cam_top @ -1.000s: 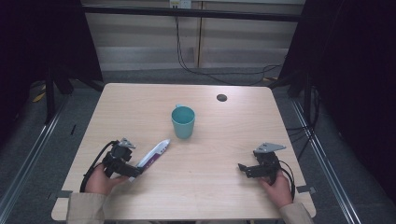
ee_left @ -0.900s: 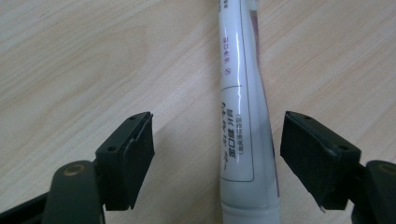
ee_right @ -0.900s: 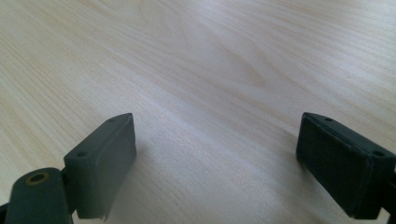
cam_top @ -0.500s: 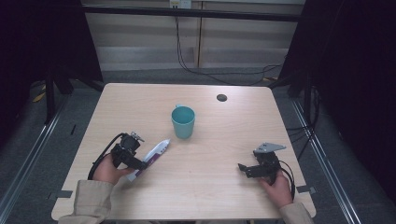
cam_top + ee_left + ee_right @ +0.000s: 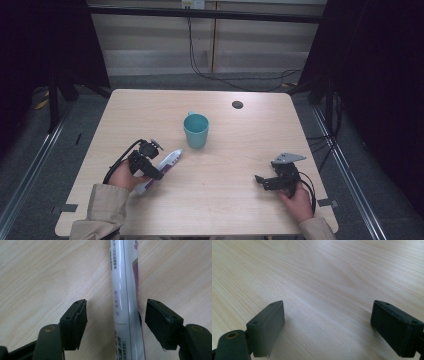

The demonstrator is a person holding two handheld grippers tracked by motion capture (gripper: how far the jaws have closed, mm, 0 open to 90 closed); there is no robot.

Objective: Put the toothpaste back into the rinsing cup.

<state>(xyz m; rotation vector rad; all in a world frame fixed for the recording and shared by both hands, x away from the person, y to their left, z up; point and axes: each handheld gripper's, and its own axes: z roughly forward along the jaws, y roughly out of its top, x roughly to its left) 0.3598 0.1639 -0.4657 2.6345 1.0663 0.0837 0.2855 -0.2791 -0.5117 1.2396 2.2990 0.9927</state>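
Filling most of the high view, the light wooden table (image 5: 240,200) carries everything in the scene, with a small dark round hole (image 5: 237,104) near its far edge. Next in size, a teal cup (image 5: 196,130) stands upright a little left of the table's middle, its mouth open to the camera. Nearer the person and left of the cup lies a white tube (image 5: 167,161) with purple print, flat on the wood and slanting, its far end aimed roughly at the cup but well apart from it. The left gripper (image 5: 152,172) is set over the near part of that tube, held by the person's left hand (image 5: 124,176) in a beige sleeve. In the left gripper view the tube (image 5: 126,297) runs straight up between the two black jaws; these have just been closing, yet bare wood shows on the left side and a thin gap on the right, so the pads stand apart and do not press the tube. At the table's near right the right gripper (image 5: 260,180) rests low in the person's right hand (image 5: 297,202), a grey three-cornered plate on top. Its jaws are spread wide in the right gripper view, with bare table (image 5: 324,277) between them.
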